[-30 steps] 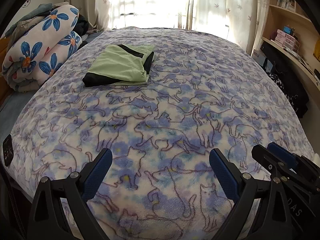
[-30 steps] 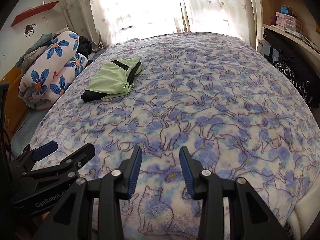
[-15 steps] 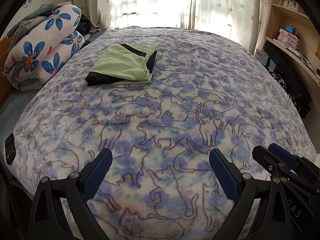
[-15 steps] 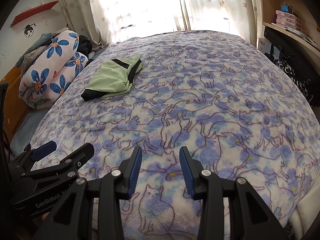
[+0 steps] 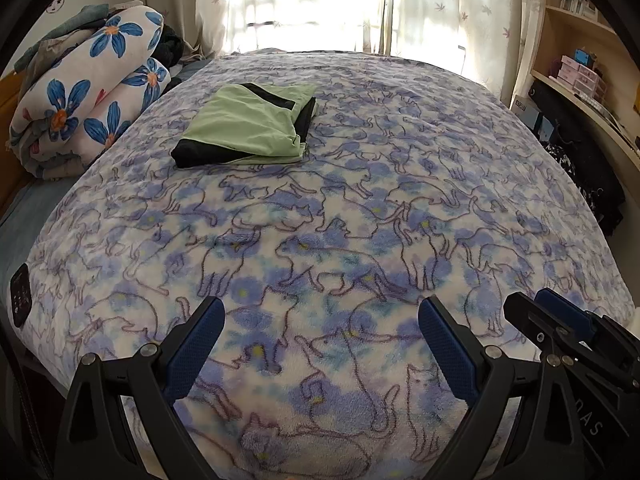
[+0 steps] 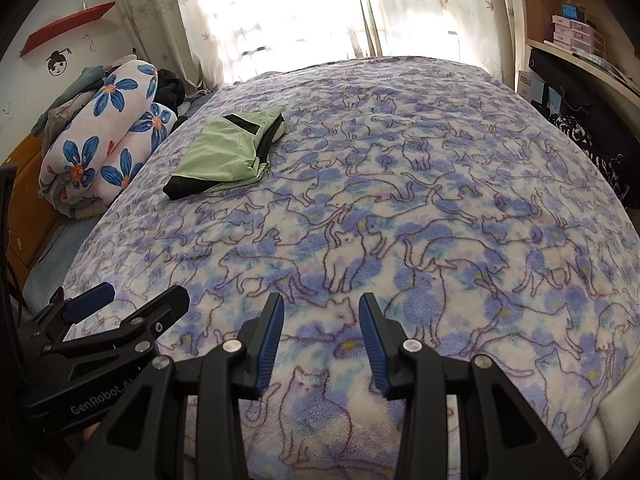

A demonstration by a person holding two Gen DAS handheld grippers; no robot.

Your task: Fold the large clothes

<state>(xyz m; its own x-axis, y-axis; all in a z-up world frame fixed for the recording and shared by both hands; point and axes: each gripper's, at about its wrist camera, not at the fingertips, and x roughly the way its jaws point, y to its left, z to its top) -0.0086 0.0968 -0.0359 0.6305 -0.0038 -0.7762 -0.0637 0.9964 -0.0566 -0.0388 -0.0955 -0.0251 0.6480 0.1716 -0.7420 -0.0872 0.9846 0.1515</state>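
Observation:
A folded light-green garment with black trim (image 5: 248, 126) lies on the far left part of the bed; it also shows in the right wrist view (image 6: 230, 152). My left gripper (image 5: 320, 312) is wide open and empty, above the near edge of the cat-print blanket (image 5: 360, 220). My right gripper (image 6: 320, 308) is partly open and empty, also above the blanket's (image 6: 400, 200) near edge. The left gripper shows at the lower left of the right wrist view (image 6: 120, 312). Both grippers are far from the garment.
A rolled flower-print quilt (image 5: 80, 112) and a heap of clothes lie at the bed's left side. Wooden shelves with boxes (image 5: 580, 72) and a dark bag (image 6: 580, 128) stand along the right. Curtains and a bright window (image 5: 304, 4) are behind the bed.
Both views have shifted slightly, so the garment sits a little nearer and lower in frame. Both grippers keep the same opening.

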